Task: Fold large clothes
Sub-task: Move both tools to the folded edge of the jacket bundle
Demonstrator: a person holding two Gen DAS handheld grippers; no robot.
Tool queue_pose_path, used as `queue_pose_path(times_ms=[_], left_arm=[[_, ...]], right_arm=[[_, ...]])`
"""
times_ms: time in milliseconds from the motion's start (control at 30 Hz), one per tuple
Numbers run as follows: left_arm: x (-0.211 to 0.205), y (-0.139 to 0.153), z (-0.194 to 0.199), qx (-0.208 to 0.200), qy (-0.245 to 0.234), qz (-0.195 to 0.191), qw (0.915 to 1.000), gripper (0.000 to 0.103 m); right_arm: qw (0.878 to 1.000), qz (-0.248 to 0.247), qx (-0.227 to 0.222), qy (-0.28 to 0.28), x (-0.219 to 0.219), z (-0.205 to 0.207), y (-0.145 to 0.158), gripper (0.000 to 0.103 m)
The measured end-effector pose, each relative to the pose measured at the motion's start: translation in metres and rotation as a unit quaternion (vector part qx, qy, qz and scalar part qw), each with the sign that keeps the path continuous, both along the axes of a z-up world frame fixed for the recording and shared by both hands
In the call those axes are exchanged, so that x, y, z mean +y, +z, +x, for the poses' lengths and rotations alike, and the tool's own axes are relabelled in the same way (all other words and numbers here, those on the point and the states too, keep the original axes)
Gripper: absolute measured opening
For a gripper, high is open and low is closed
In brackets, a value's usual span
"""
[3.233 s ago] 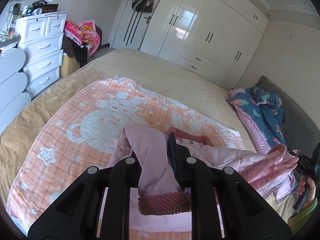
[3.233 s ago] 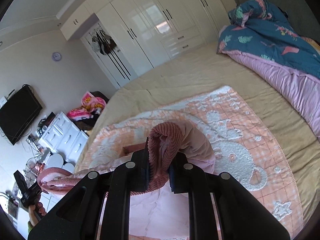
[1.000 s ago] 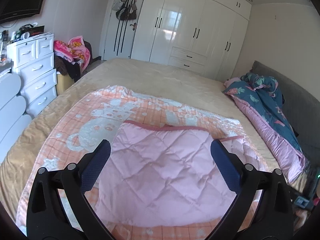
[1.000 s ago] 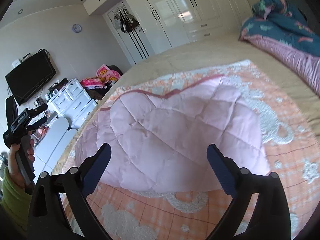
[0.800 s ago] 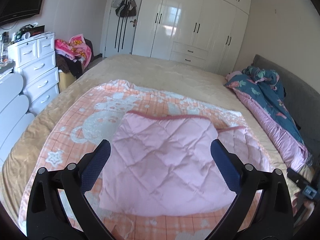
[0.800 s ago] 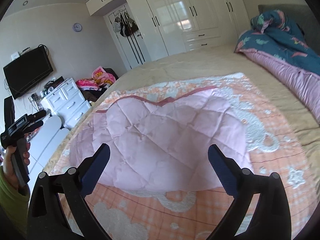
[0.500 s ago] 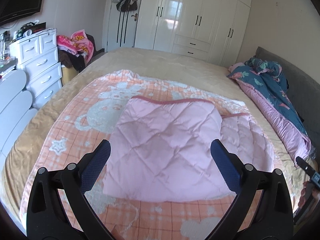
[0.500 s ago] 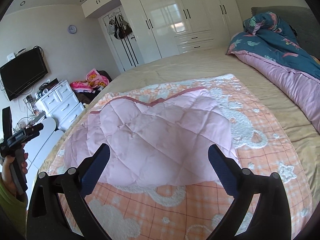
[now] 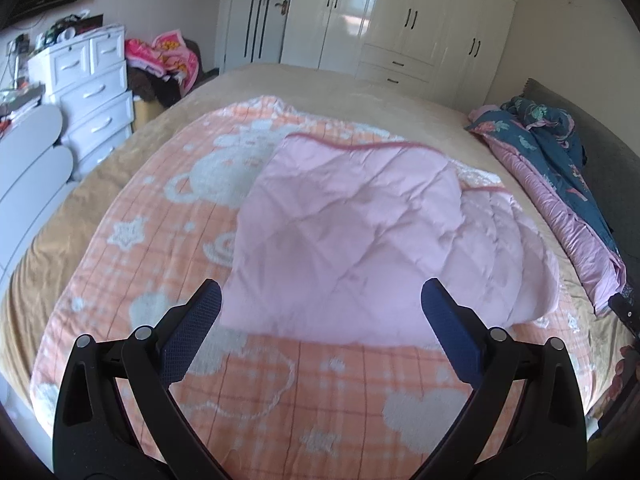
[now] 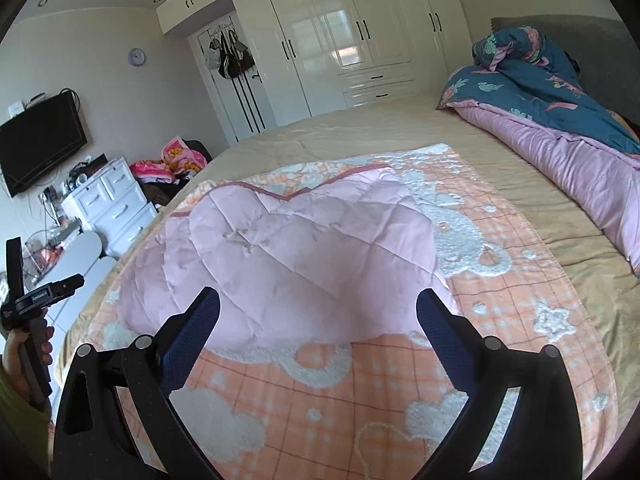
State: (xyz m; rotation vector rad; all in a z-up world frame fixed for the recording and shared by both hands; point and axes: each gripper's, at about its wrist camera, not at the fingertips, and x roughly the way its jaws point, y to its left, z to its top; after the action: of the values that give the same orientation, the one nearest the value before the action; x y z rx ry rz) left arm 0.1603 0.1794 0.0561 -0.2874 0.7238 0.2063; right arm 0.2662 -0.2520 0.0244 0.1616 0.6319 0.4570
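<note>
A pink quilted garment lies folded flat on an orange and white blanket in the middle of the bed. Its darker pink trim runs along the far edge. My left gripper hangs open above the garment's near edge, with nothing between its blue pads. Over the same near edge, my right gripper is open too and holds nothing. In the right wrist view the left gripper's handle shows at the far left, held by a hand.
A blue and lilac duvet is bunched along the bed's right side. White drawers and a pile of clothes stand left of the bed. White wardrobes fill the far wall.
Both grippers let go of the pink garment, which now lies flat. They have opened and pulled back toward the bed's near edge, so more of the blanket shows in front.
</note>
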Motion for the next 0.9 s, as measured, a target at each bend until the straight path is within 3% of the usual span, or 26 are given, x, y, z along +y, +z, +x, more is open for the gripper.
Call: queue_pose_path(times_ms=[233,500,900], left_arm=[[0.010,-0.031,-0.020,0.014,0.019,-0.019,0.9995,0.094],[0.030,-0.067,-0.023,0.050,0.043,-0.030,0.9974,0.094],[0.052,-0.088,0.034,0.053,0.030,-0.066,0.9960,0.094]], right_arm=[[1.000,-0.023,0.002,-0.013,-0.004,-0.010,-0.016,0.098],[0.998,-0.034,0.036,-0.032,-0.010,0.003,-0.042,0.098],[0.994,-0.054,0.089,-0.041,-0.004,0.086,-0.072,0.098]])
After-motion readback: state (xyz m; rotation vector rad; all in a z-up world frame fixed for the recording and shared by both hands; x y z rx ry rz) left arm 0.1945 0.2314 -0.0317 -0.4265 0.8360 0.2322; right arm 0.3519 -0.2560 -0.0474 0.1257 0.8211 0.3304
